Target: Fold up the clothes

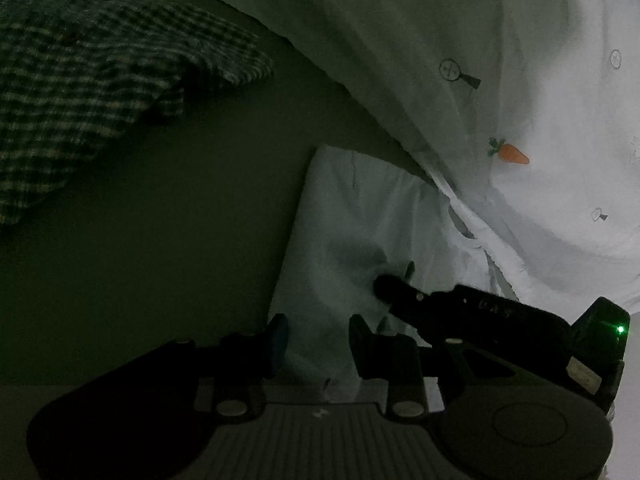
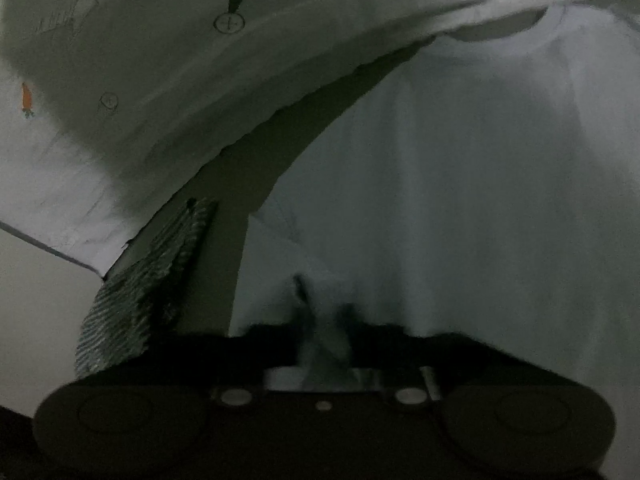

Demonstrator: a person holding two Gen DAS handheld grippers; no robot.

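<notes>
Left wrist view: dim. Left gripper (image 1: 318, 342) seen with jaws partly apart, a strip of the white garment (image 1: 360, 224) lying between the fingers; pad contact not resolvable. Right gripper (image 1: 386, 286) seen reaching in from the right, tip pinching a tuck of the same cloth. Checked cloth (image 1: 80, 80) lay upper left on the dark surface (image 1: 160, 248). Carrot-print sheet (image 1: 520, 100) draped across upper right.

Right wrist view: blurred. Right gripper (image 2: 324, 320) closed tight on a fold of white garment (image 2: 460, 200). Checked cloth (image 2: 148, 288) at left, carrot-print sheet (image 2: 160, 80) above.
</notes>
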